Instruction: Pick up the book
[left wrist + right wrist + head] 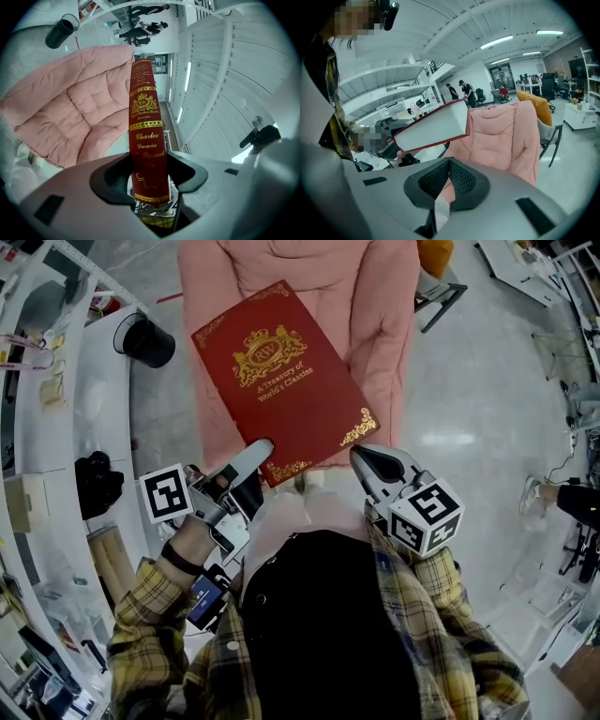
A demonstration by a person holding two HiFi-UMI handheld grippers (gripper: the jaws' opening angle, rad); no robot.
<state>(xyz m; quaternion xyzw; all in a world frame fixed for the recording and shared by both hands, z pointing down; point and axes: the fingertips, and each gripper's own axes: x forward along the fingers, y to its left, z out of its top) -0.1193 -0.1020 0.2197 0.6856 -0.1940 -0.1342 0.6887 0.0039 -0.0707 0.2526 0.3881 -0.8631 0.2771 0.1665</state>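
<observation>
The red book (281, 381) is being held above the pink armchair (380, 306), the left tool (255, 457) clamping its spine. The right tool (367, 463) is hovering nearby, clenched on nothing.

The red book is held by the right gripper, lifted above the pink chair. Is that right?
No: the left gripper holds the red book, shut on its spine, as the left gripper view shows. It is lifted above the pink chair.

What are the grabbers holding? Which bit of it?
The left gripper is shut on the red book, pinching the bottom end of its spine. The right gripper is shut and holds nothing.
</observation>
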